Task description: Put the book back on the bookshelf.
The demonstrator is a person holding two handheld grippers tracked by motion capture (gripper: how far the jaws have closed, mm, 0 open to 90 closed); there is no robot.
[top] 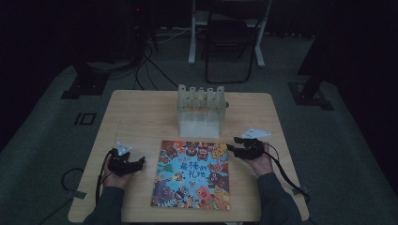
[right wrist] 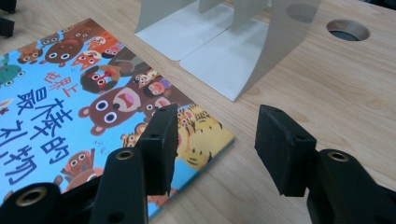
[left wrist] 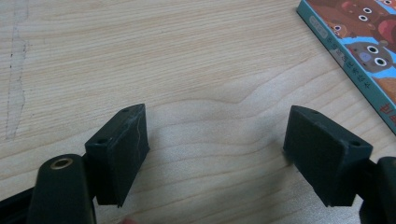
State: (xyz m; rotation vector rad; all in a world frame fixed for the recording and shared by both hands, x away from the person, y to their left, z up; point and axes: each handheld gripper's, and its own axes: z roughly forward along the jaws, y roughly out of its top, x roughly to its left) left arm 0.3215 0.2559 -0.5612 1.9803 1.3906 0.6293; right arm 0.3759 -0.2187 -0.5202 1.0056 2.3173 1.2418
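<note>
Picture book [top: 193, 174] flat on table [top: 141, 117] — white slotted rack [top: 200, 110] just behind.

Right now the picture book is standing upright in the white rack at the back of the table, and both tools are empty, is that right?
Not quite. The picture book lies flat on the table, in front of the white rack, as the high view shows. Both tools are empty.

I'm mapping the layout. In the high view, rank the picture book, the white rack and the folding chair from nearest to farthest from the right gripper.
From the right gripper:
1. Picture book, flat on the table just to its left.
2. White rack, upright at the table's far middle.
3. Folding chair, on the floor beyond the table.
</note>
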